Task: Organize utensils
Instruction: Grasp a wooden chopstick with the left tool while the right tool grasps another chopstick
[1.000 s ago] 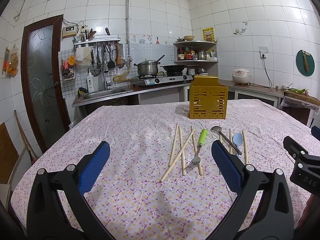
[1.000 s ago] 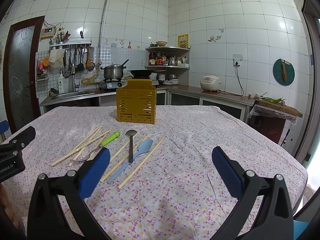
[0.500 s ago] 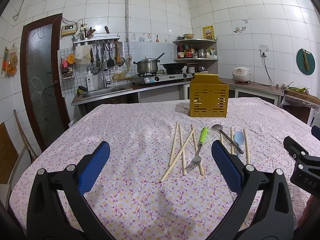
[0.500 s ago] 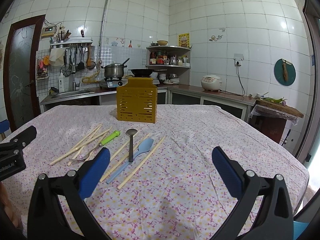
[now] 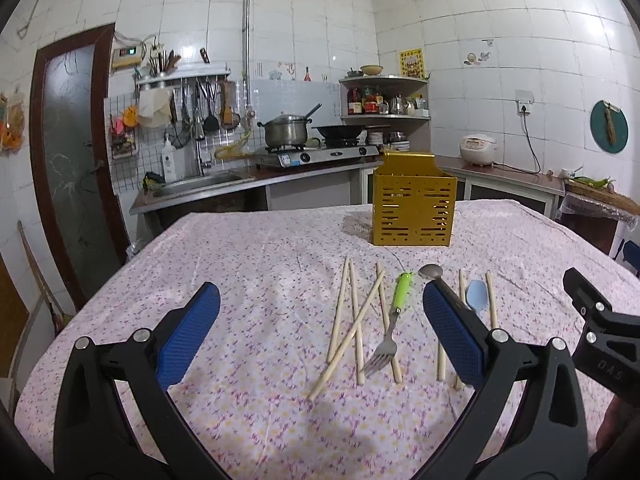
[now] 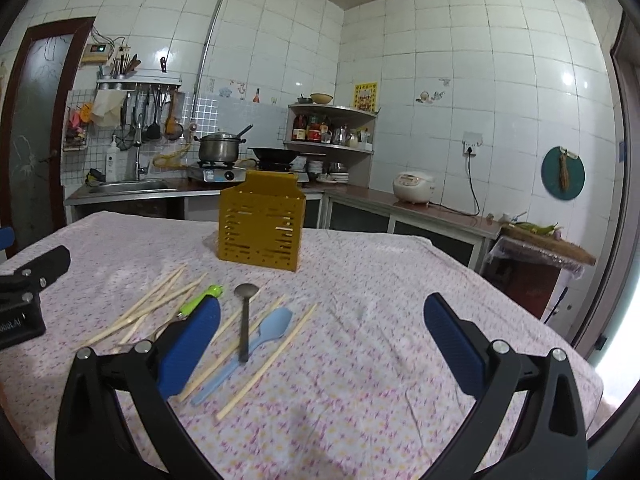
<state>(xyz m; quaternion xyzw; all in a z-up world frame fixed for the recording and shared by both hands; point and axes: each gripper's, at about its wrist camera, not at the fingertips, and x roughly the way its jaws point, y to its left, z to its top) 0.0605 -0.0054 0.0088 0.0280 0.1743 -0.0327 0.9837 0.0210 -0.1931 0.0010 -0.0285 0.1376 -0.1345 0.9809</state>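
Two open claws point(image 5: 320, 332), fork point(image 5: 386, 340) between

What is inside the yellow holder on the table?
Nothing rises above the yellow holder's rim. In the right wrist view, pale streaks show through its slots; the rest is hidden by its walls.

Left gripper point(image 5: 321, 330): black angular arms, silver screw heads at the joints, textured blue pads point(image 5: 188, 334). Right gripper point(image 6: 321, 340) matches it, black frame, blue pads point(image 6: 454, 346), with pale lettering on its body.
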